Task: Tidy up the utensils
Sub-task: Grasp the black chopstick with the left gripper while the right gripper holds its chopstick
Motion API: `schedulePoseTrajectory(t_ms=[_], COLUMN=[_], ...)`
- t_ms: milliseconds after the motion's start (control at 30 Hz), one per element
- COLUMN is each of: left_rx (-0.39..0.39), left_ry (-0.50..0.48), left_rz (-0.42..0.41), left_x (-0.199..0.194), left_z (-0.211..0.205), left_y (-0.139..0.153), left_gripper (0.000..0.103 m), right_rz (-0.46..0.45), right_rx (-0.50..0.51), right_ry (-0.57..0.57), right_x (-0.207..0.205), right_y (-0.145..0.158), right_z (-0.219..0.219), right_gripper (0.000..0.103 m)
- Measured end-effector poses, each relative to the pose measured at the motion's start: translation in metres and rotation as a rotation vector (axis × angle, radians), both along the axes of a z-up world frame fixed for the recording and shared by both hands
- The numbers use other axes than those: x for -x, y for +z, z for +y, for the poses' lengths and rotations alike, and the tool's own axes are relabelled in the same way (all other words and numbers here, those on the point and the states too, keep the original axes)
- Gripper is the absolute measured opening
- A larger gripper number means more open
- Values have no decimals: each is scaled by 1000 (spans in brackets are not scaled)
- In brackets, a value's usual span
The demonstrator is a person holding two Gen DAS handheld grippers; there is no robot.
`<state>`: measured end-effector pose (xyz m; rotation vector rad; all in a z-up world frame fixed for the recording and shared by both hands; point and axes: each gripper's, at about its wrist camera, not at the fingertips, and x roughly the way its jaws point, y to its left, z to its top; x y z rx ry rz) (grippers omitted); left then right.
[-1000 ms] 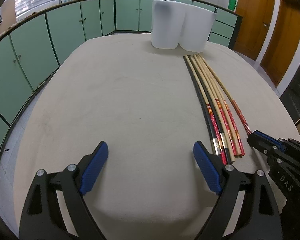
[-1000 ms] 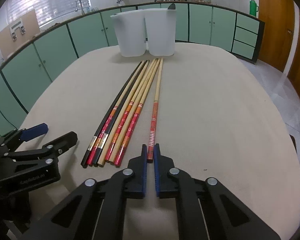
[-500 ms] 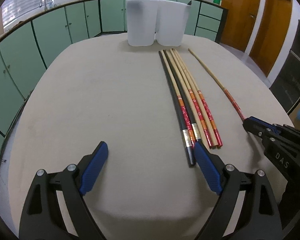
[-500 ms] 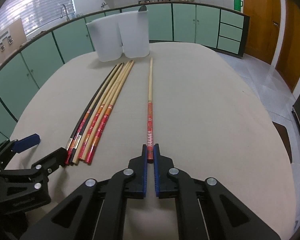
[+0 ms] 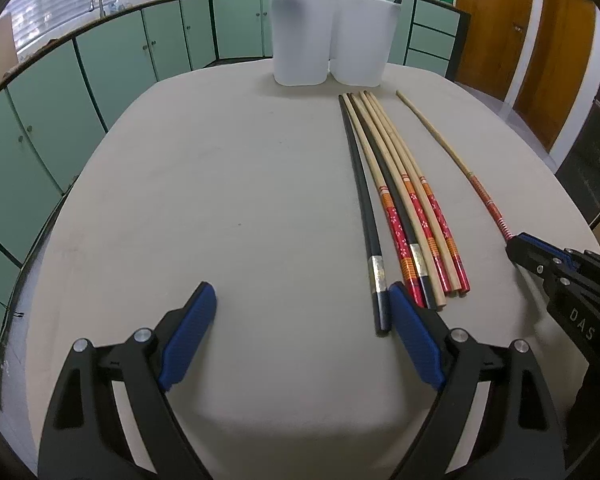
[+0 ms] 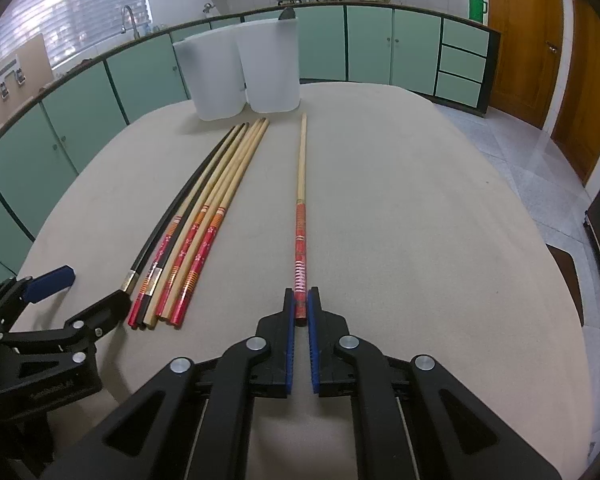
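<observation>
Chopstick with the red patterned end [image 6: 301,236] lies alone on the beige table [image 5: 220,200], held at its near, butt end by the right gripper [image 6: 301,312], whose blue pads are closed tight on it. Its long axis runs straight away from that gripper toward the two white holders [image 6: 244,72] at the far edge of the table, bare wooden tip pointing at them and stopping short of the right-hand one. In the left wrist view the same stick shows well apart to the right of the bundle. Remaining five chopsticks [image 5: 396,208] lie side by side as a bundle, roughly parallel to the single one, tips also toward the holders, decorated ends toward the grippers. Left gripper [image 5: 302,312] stands wide open with nothing between its pads; its right pad sits just beside the near end of the outermost black chopstick [image 5: 364,208], though contact cannot be confirmed. Judgement: right hand already has its stick, so the coming move likely turns on tipping that long axis upright over a holder; left hand is the nearer one to the bundle.
</observation>
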<state>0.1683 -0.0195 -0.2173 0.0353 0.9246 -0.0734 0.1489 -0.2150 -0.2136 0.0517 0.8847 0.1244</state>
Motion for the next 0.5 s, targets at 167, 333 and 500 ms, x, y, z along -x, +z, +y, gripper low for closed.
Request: schedulePoseTrajectory(t_ms=[167,333,500], left_rx=[4,14,34], left_ry=[-16,-53,-64], left_rz=[-21,-34,-30], left_x=[4,7,7], left_z=[-2,-8,-10], left_y=[4,5,4], left_gripper=[52,14,6], right_rz=[4,-2,-9], right_rx=[-34,-8,-7], right_ry=[0,-1,0], right_x=[-1,0,0], right_y=[-1,-1,0], right_z=[-4,-1,-2], right_gripper=[8,6,6])
